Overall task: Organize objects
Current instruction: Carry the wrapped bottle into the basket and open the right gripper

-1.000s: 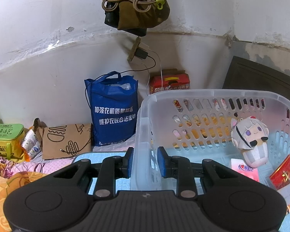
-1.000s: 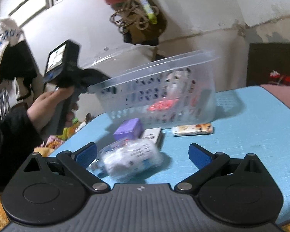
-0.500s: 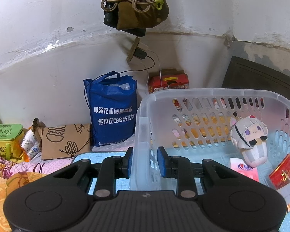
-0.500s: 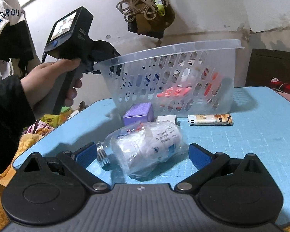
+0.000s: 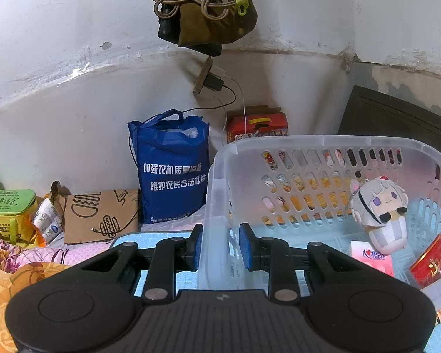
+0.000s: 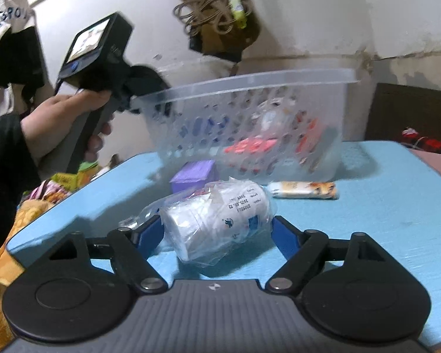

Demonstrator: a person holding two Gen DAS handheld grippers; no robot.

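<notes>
Left gripper (image 5: 221, 247) is pinching the slotted wall of the clear plastic basket (image 5: 323, 144). Crinkly plastic-wrapped white roll (image 6: 217, 220) lies on the blue table (image 6: 382, 206), dead centre between the right gripper (image 6: 217, 234) pads, whose jaws have just been closing on it; basket at 12 o'clock.

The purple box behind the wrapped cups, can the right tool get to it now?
Probably not yet. The wrapped cups sit between the right tool fingers, which have just been closing, and lie in front of the purple box.
</notes>
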